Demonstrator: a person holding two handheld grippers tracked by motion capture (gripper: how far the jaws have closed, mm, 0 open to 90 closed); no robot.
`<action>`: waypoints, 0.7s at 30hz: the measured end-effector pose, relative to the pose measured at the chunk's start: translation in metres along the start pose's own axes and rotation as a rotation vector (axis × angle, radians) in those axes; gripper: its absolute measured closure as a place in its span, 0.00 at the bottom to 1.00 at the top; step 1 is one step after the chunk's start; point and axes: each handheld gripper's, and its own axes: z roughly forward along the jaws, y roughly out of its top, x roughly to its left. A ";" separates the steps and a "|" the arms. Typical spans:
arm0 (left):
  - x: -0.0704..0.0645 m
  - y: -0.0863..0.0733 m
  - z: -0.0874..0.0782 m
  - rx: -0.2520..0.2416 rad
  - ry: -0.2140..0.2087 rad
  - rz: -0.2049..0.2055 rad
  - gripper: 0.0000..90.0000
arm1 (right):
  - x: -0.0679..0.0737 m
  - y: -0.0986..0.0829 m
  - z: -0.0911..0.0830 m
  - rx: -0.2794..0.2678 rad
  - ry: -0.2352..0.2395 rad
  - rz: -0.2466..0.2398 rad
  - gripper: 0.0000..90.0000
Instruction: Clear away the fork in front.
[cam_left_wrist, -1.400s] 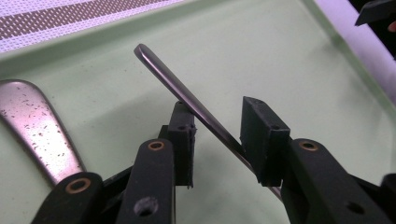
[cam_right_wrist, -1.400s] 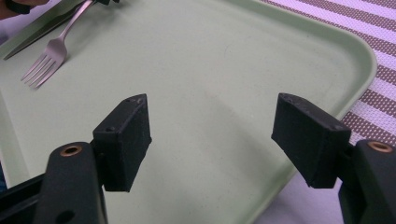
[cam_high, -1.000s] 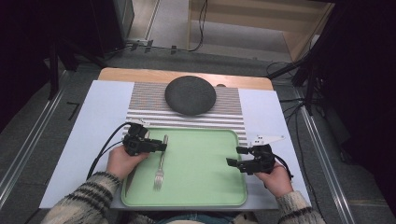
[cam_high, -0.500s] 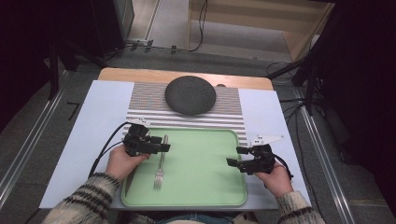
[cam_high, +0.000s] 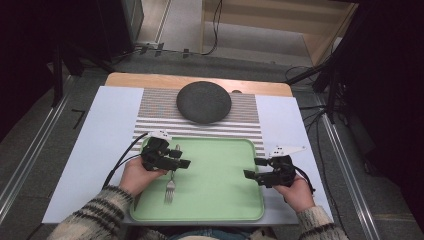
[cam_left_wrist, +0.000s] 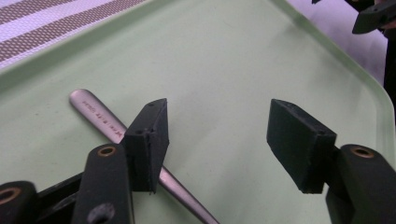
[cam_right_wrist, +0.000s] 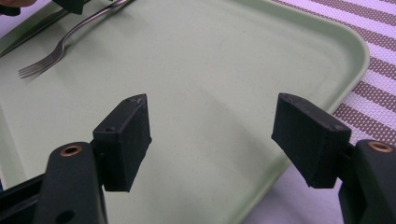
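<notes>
Left gripper (cam_high: 175, 162) fingers wide open over fork (cam_high: 170, 184) handle on green tray (cam_high: 220, 200); right gripper (cam_high: 257, 168) fingers wide open, empty.

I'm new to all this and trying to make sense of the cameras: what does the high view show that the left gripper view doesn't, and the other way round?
The high view alone takes in the dark round plate, the striped mat, both hands, and the fork's tines. The left gripper view alone shows lettering stamped on the fork handle and the left tongs wide open, one jaw over that handle. Both show the green tray, the fork and the right tongs.
</notes>
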 end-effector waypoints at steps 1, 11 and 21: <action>0.000 0.000 0.001 0.013 -0.005 -0.003 0.48 | 0.000 0.000 0.000 -0.001 0.000 0.000 0.29; 0.001 -0.001 0.005 0.100 -0.024 0.003 1.00 | 0.000 -0.001 -0.002 -0.004 -0.005 0.004 0.29; 0.014 -0.005 0.007 0.150 -0.003 -0.037 1.00 | -0.001 -0.001 -0.003 -0.008 -0.007 0.004 0.29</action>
